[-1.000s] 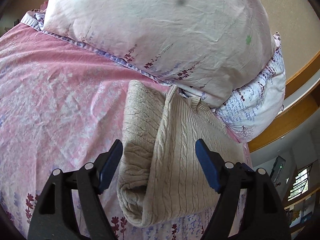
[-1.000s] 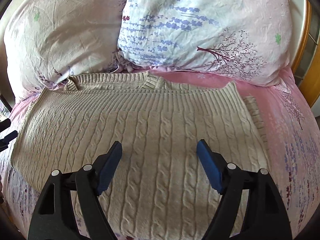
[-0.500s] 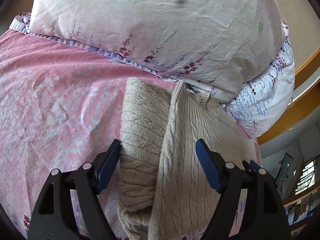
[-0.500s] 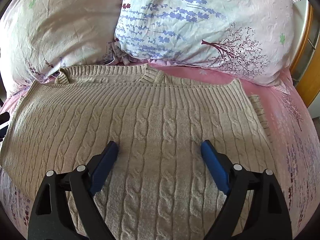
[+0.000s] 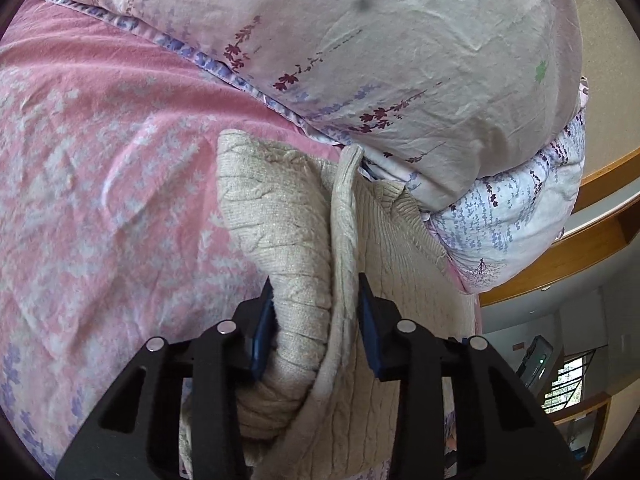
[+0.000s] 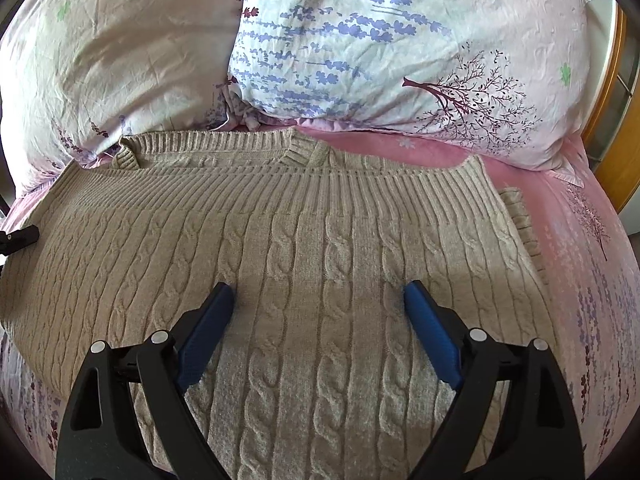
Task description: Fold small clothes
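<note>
A beige cable-knit sweater lies spread on the pink bed, its ribbed edge just below two floral pillows: a pale one to the left and a blue-flowered one to the right.

The right wrist view shows the whole flat width of the sweater. The right gripper stands spread wide over its middle, blue pads apart, nothing pinched between them. At the far left edge of this view a black tip of the left gripper shows at the sweater's side.

Only the left wrist view shows what happens at that side: the sweater's edge is bunched into a thick roll beside the pink sheet, below the pale pillow. The left gripper has just been closing, and its blue pads now squeeze that roll from both sides. This view also takes in a wooden bed frame right of the pillows, which the other view barely shows.
</note>
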The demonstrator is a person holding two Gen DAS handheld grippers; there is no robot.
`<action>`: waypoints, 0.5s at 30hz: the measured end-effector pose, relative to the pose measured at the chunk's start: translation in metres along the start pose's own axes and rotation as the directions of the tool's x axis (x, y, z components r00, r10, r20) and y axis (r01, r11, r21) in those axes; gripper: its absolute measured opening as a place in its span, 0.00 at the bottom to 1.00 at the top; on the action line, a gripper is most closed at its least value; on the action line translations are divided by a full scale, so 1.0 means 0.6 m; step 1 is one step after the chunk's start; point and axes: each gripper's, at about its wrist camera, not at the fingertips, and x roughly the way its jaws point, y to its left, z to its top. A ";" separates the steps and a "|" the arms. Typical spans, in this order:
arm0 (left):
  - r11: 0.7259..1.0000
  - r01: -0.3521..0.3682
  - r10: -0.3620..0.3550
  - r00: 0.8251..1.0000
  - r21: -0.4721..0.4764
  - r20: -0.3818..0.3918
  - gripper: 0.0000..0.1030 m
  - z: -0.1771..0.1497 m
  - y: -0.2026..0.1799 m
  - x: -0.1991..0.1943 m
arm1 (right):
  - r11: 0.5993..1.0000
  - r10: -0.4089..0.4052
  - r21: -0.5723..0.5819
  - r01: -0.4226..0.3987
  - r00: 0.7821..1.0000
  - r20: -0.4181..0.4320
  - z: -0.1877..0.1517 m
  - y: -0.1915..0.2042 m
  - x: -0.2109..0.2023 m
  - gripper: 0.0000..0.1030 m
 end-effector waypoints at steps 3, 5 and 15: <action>1.000 0.010 -0.010 1.000 -0.013 0.008 0.26 -0.001 -0.005 0.001 | 1.000 0.006 0.003 -0.006 1.000 -0.004 -0.001 0.002 -0.001 0.87; 0.999 0.032 -0.031 0.999 -0.021 0.019 0.24 -0.002 -0.012 -0.003 | 1.000 0.019 0.007 -0.019 1.000 -0.006 0.000 -0.001 -0.003 0.87; 0.964 0.264 -0.263 0.961 -0.009 0.084 0.22 -0.010 -0.125 -0.028 | 0.963 0.189 0.181 -0.201 0.979 0.082 -0.009 -0.102 -0.066 0.86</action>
